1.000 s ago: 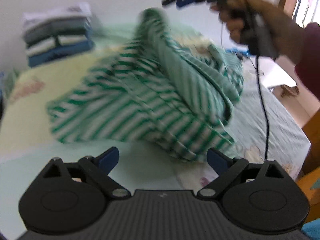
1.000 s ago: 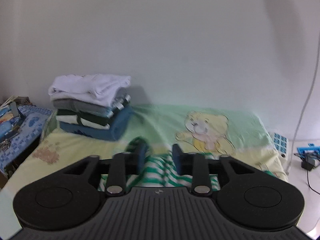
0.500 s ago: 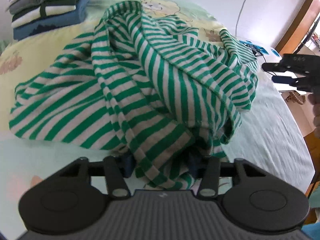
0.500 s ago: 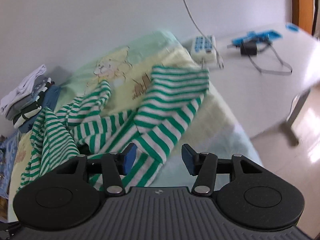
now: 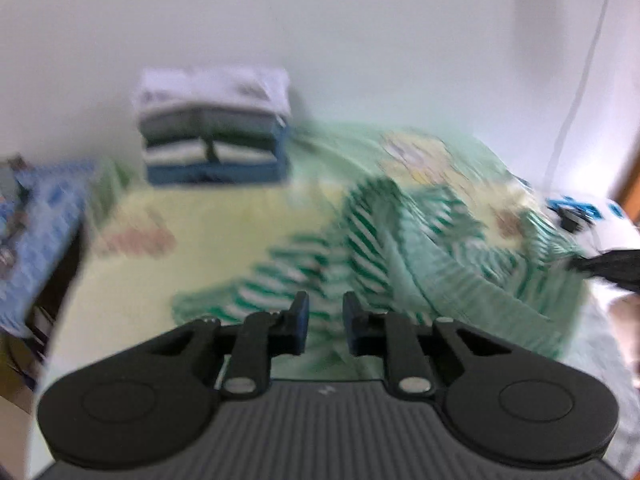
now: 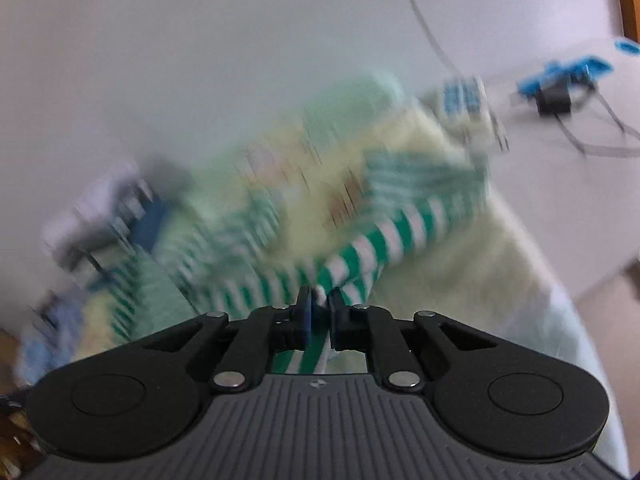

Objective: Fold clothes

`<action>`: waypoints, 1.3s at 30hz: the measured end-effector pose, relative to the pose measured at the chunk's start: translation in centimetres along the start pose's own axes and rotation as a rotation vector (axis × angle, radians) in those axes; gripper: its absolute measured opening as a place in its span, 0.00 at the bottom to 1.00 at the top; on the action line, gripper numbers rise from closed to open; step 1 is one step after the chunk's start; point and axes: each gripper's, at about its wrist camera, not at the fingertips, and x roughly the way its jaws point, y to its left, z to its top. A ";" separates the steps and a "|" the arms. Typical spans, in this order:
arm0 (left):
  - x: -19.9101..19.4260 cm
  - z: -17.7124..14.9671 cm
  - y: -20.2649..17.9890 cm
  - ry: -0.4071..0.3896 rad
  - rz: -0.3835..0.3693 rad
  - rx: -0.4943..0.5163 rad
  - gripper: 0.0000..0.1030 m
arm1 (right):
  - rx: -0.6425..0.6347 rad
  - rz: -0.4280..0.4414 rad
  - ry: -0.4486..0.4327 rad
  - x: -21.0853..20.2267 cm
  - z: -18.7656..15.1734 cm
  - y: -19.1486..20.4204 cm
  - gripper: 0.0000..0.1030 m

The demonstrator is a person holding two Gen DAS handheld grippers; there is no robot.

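Lying rumpled across the near right of the bed [image 5: 208, 224], clear of the folded stack [image 5: 212, 140] at the far left, the striped shirt [image 5: 360, 240] has its hems between both closing grippers, the right gripper [image 6: 319, 312] pinching cloth, the left gripper [image 5: 325, 322] seemingly around some, likely for spreading flat

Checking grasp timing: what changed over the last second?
Right gripper dropped from above the bed and is closing on the striped shirt edge. Left gripper is closing too, shirt fabric between its jaws. The folded stack stayed put.
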 end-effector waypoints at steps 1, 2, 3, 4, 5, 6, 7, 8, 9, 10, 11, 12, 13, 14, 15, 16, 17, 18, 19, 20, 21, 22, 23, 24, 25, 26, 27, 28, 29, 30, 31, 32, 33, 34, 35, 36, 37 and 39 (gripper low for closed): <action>0.2 0.1 0.2 0.005 0.003 -0.004 0.19 | 0.009 0.029 -0.036 -1.0 0.7 0.0 0.08; 0.4 0.0 0.3 0.015 0.004 -0.010 0.19 | 0.001 0.016 -0.065 -1.9 1.3 -0.1 0.08; 0.6 0.0 0.4 0.025 0.006 -0.016 0.19 | -0.007 0.001 -0.093 -2.6 2.0 -0.3 0.08; 0.8 -0.3 0.5 0.039 0.002 -0.014 0.23 | -0.033 -0.030 -0.100 -2.8 2.1 -0.5 0.08; 0.7 -1.0 0.4 0.053 -0.006 -0.004 0.28 | -0.058 -0.063 -0.107 -3.0 2.3 -0.7 0.08; 0.6 -1.7 0.2 0.067 -0.012 0.006 0.42 | -0.089 -0.115 -0.107 -2.8 2.1 -0.9 0.04; 0.5 -2.5 0.0 0.080 -0.019 0.018 0.53 | -0.122 -0.184 -0.103 -2.6 1.9 -1.2 0.00; 0.5 -3.5 -0.3 0.097 -0.032 0.027 0.57 | -0.156 -0.227 -0.076 -2.1 1.6 -1.4 0.00; 0.4 -4.4 -0.6 0.118 -0.051 0.034 0.65 | -0.188 -0.266 -0.050 -1.7 1.2 -1.5 0.01; 0.4 -5.4 -0.9 0.145 -0.075 0.041 0.72 | -0.194 -0.259 -0.039 -1.8 0.8 -1.7 0.07; 0.5 -6.3 -1.4 0.173 -0.097 0.043 0.76 | -0.202 -0.249 -0.028 -2.0 0.5 -1.7 0.09; 0.5 -7.1 -1.8 0.197 -0.114 0.043 0.83 | -0.246 -0.189 -0.022 -2.4 0.1 -1.1 0.11; 0.6 -7.9 -2.2 0.216 -0.133 0.040 0.87 | -0.291 -0.128 -0.015 -2.7 -0.3 -0.4 0.20; 0.8 -8.5 -2.7 0.231 -0.152 0.034 0.90 | -0.351 -0.061 0.008 -2.7 -0.9 0.7 0.30; 1.0 -9.0 -3.1 0.243 -0.167 0.031 0.94 | -0.401 0.017 0.054 -2.4 -1.5 2.0 0.51; 1.4 -9.4 -3.5 0.248 -0.168 0.031 0.95 | -0.449 0.093 0.098 -2.0 -2.1 3.2 0.60; 1.9 -9.6 -3.9 0.247 -0.163 0.031 0.95 | -0.483 0.128 0.118 -1.3 -2.7 4.2 0.60; 2.5 -9.7 -4.2 0.250 -0.155 0.032 0.95 | -0.516 0.162 0.139 -0.6 -3.4 5.1 0.60; 3.2 -9.7 -4.5 0.259 -0.141 0.034 0.87 | -0.554 0.180 0.168 0.5 -4.1 6.0 0.61; 3.9 -9.8 -4.6 0.268 -0.129 0.033 0.80 | -0.573 0.182 0.187 1.4 -4.8 6.5 0.61; 4.5 -9.7 -4.5 0.280 -0.128 0.022 0.66 | -0.592 0.184 0.206 2.4 -5.4 6.9 0.61; 4.9 -9.5 -4.4 0.290 -0.143 -0.001 0.60 | -0.611 0.186 0.225 3.3 -6.0 7.3 0.60; 5.3 -9.4 -4.2 0.297 -0.168 -0.031 0.55 | -0.618 0.184 0.227 4.2 -6.4 7.5 0.60; 5.4 -9.2 -4.2 0.294 -0.177 -0.045 0.47 | -0.620 0.192 0.224 4.9 -6.6 7.6 0.60; 5.2 -9.2 -4.3 0.284 -0.172 -0.046 0.38 | -0.620 0.202 0.222 5.5 -6.8 8.0 0.57; 5.1 -9.1 -4.4 0.273 -0.167 -0.047 0.35 | -0.630 0.217 0.229 6.0 -6.9 8.2 0.42; 4.9 -9.0 -4.5 0.265 -0.162 -0.047 0.29 | -0.652 0.227 0.247 6.2 -7.0 8.5 0.29; 4.5 -8.9 -4.4 0.256 -0.159 -0.054 0.25 | -0.663 0.223 0.247 6.0 -7.0 8.7 0.03; 3.9 -8.6 -4.2 0.238 -0.154 -0.063 0.23 | -0.674 0.219 0.247 5.8 -6.9 8.8 0.04; 3.3 -8.1 -3.8 0.215 -0.146 -0.068 0.22 | -0.683 0.217 0.245 5.6 -6.9 9.0 0.04; 2.6 -7.7 -3.5 0.192 -0.138 -0.073 0.22 | -0.663 0.234 0.222 4.9 -6.3 9.1 0.04; 1.9 -7.2 -3.2 0.168 -0.130 -0.078 0.20 | -0.642 0.251 0.199 4.1 -5.7 9.1 0.03; 1.2 -6.6 -2.8 0.140 -0.120 -0.080 0.17 | -0.619 0.269 0.163 3.1 -4.9 9.3 0.03; 0.3 -5.8 -2.4 0.107 -0.108 -0.078 0.17 | -0.595 0.287 0.127 2.1 -4.0 9.5 0.03; -0.5 -5.0 -2.0 0.074 -0.097 -0.076 0.16 | -0.572 0.304 0.091 1.1 -3.2 9.7 0.03; -1.4 -4.1 -1.6 0.039 -0.090 -0.074 0.16 | -0.559 0.312 0.052 0.0 -2.3 10.1 0.03; -2.2 -3.3 -1.2 0.004 -0.086 -0.072 0.15 | -0.546 0.318 0.012 -1.0 -1.4 10.6 0.03; -4.0 -1.5 -0.2 -0.064 -0.082 -0.066 0.14 | -0.520 0.332 -0.072 -3.3 0.3 11.7 0.03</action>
